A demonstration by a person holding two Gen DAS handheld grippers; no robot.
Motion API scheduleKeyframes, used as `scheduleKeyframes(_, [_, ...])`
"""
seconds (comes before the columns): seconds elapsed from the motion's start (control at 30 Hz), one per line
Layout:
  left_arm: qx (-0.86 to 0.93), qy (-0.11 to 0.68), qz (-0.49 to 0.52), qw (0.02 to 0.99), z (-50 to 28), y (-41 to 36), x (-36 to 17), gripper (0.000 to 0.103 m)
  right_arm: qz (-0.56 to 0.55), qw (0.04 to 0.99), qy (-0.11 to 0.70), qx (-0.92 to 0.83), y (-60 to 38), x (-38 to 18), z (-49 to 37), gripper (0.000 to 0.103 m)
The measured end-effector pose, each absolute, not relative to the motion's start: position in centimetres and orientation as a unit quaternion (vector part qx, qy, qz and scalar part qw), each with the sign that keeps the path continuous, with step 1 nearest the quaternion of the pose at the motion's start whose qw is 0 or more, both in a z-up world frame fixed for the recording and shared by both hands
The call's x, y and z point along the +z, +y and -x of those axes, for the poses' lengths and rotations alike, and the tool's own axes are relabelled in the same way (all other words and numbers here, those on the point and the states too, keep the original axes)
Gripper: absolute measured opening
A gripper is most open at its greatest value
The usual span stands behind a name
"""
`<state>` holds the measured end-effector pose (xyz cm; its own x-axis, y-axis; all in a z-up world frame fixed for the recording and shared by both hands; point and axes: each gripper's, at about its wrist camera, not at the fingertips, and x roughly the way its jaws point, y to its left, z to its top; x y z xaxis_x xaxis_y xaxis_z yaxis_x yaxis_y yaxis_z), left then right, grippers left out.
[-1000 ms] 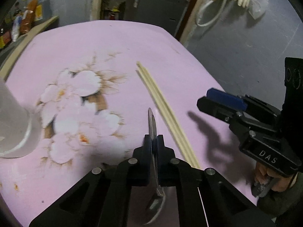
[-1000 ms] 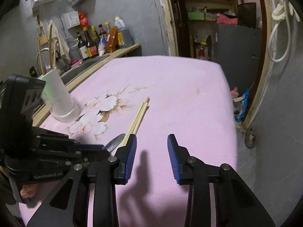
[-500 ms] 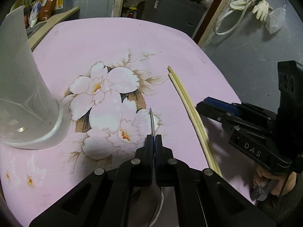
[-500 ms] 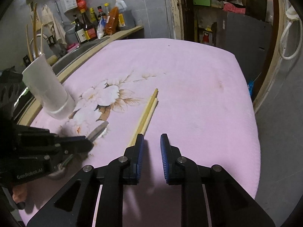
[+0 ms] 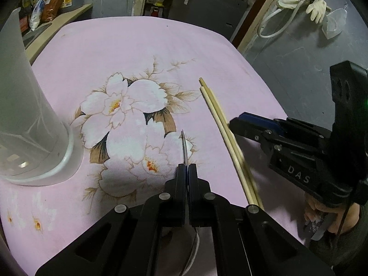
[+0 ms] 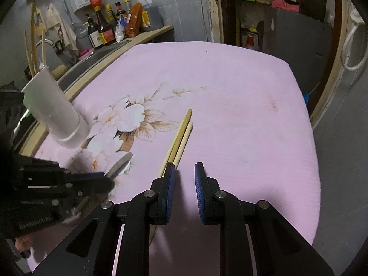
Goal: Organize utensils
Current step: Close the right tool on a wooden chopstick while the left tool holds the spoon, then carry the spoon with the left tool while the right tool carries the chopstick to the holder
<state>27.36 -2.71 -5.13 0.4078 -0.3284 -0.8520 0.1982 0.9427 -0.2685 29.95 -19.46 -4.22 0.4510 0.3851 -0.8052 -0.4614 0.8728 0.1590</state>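
My left gripper [image 5: 186, 169] is shut on a metal spoon [image 5: 184, 148]; its handle tip pokes forward and its bowl hangs below the fingers. It also shows in the right wrist view [image 6: 120, 165]. A pair of wooden chopsticks [image 5: 226, 135] lies on the pink flowered cloth [image 5: 128, 55], also seen in the right wrist view [image 6: 179, 139]. My right gripper [image 6: 185, 174] is open just above the cloth, its left finger at the chopsticks' near end. A white utensil holder [image 6: 54, 108] stands at the left, close in the left wrist view [image 5: 25, 115].
A counter with sauce bottles [image 6: 108, 27] and a sink runs along the cloth's far left edge. Chopsticks [image 6: 34, 46] stick up from the holder. The table's right edge [image 6: 310, 124] drops to a grey floor. A hose and glove [image 5: 299, 2] hang on the wall.
My left gripper with the spoon has moved left toward the white holder. My right gripper narrowed, then opened again, and came down to the chopsticks' near end.
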Motion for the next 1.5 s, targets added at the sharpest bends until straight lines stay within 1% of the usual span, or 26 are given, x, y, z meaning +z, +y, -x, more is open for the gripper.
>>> scheduleKeyframes(0.27, [-0.169, 0.527, 0.064, 0.831, -27.1, -2.3, -5.3, 0.0, 0.056, 0.849, 0.463, 0.248, -18.4, -4.4, -30.3, 0.015])
scheduleKeyframes(0.5, [-0.185, 0.55, 0.028, 0.814, -27.9, -3.5, -5.3, 0.001, 0.096, 0.842, 0.474, 0.238, -17.1, -4.8, -31.4, 0.016])
scheduleKeyframes(0.67, [-0.191, 0.571, 0.015, 0.798, -29.0, -4.1, -5.4, 0.001, 0.078, 0.828, 0.503, 0.236, -17.3, -4.9, -32.7, 0.016])
scheduleKeyframes(0.7, [-0.192, 0.571, 0.014, 0.798, -29.1, -4.1, -5.4, 0.001, 0.07, 0.827, 0.505, 0.236, -17.5, -4.8, -32.9, 0.014])
scheduleKeyframes(0.77, [-0.193, 0.565, 0.014, 0.802, -28.8, -4.2, -5.3, 0.001, 0.05, 0.825, 0.511, 0.237, -18.0, -4.8, -32.9, 0.008])
scheduleKeyframes(0.87, [-0.191, 0.552, 0.019, 0.812, -28.4, -3.8, -5.2, 0.0, 0.017, 0.821, 0.519, 0.239, -18.6, -4.6, -32.7, 0.004])
scheduleKeyframes(1.03, [-0.195, 0.493, 0.028, 0.848, -25.9, -3.1, -3.8, 0.0, -0.03, 0.829, 0.502, 0.246, -19.6, -4.1, -31.4, 0.003])
scheduleKeyframes(1.2, [-0.192, 0.414, 0.049, 0.888, -23.9, -2.0, -2.2, 0.0, -0.07, 0.864, 0.427, 0.257, -20.9, -2.3, -28.3, 0.003])
scheduleKeyframes(1.5, [-0.171, 0.261, 0.066, 0.948, -21.0, -0.6, 2.8, 0.0, -0.029, 0.954, 0.179, 0.24, -19.7, 3.9, -20.4, 0.003])
